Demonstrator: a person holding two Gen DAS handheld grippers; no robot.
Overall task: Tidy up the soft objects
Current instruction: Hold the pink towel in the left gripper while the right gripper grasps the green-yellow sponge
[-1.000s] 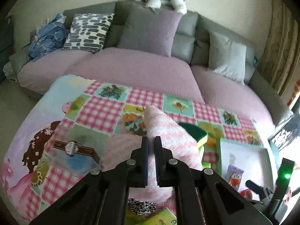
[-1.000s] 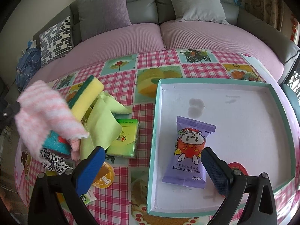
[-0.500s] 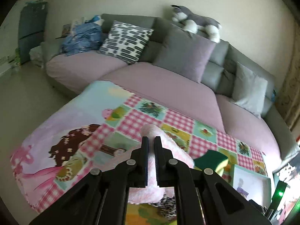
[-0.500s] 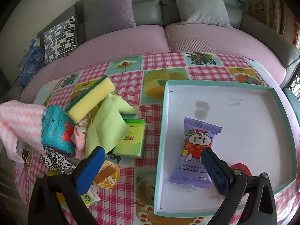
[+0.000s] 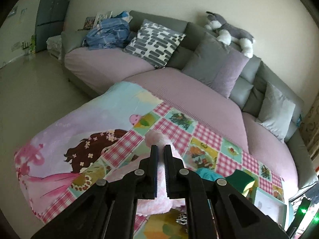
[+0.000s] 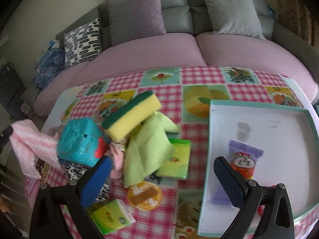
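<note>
Behind the counter a curved purple sofa filled the background, so the far side offered no working room and everything you needed lay on the checked cloth. Your left gripper was clamped on the pink towel, jaws nearly together with the fluffy cloth bunched between and hanging below them; in the right wrist view that pink towel dangled off to the far left, just beside the counter's left edge and lifted clear of the pile, which looked like a hold meant for carrying it across. Your right gripper stood wide open and held nothing, poised above the clutter. Ahead of it and to its left lay the heap: a yellow sponge resting tilted on a teal pack and a green cloth. To its right sat the white tray, with a purple wipes packet near its front and most of its floor bare, so that seemed the freest place to land the towel. The tray's raised rim would need clearing, and the sponge looked easy to knock.
</note>
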